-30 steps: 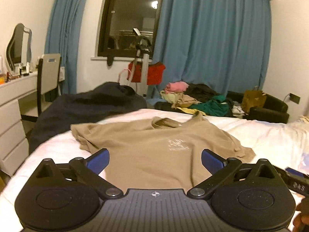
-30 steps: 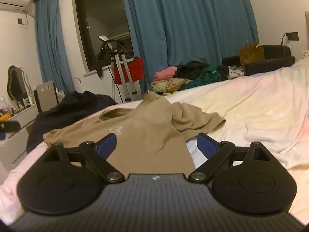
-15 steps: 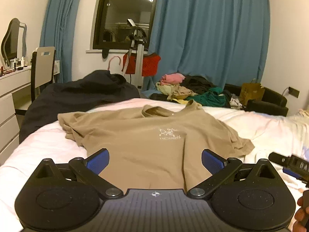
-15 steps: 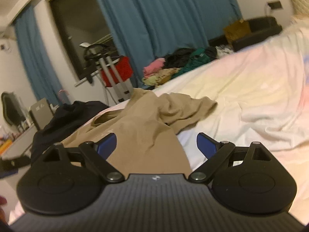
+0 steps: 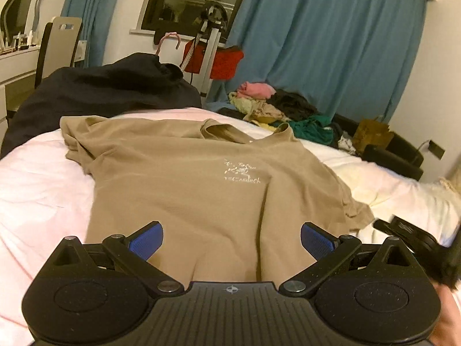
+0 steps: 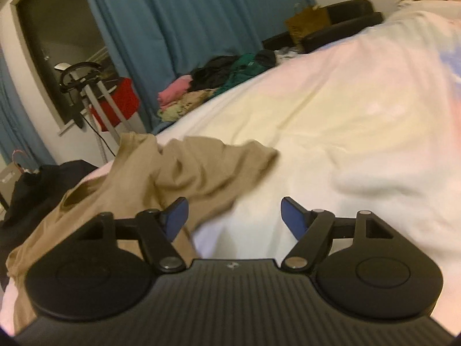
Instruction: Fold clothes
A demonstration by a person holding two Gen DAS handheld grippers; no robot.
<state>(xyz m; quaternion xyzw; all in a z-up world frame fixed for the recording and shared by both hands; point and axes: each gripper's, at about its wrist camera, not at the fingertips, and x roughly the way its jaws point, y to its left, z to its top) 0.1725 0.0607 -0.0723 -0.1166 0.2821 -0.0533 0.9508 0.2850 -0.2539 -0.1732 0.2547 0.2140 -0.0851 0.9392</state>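
Observation:
A tan T-shirt (image 5: 184, 178) with a small white chest print lies spread face up on the white bed (image 5: 37, 178), collar at the far end, both sleeves crumpled. My left gripper (image 5: 232, 240) is open and empty, hovering over the shirt's lower part. My right gripper (image 6: 234, 216) is open and empty above the bed, just right of the shirt's rumpled right sleeve (image 6: 219, 167). The right gripper's body shows at the right edge of the left wrist view (image 5: 409, 233).
A black garment (image 5: 109, 86) lies heaped at the bed's far left. A pile of mixed clothes (image 5: 276, 106) sits beyond the far edge, by blue curtains (image 5: 317, 43). A stand with a red item (image 5: 216, 57), a chair (image 5: 57, 46) and a white dresser are left.
Both grippers have moved forward and lower toward the shirt. The right gripper has swung right and tilted, so more bare bed shows. Both stay open.

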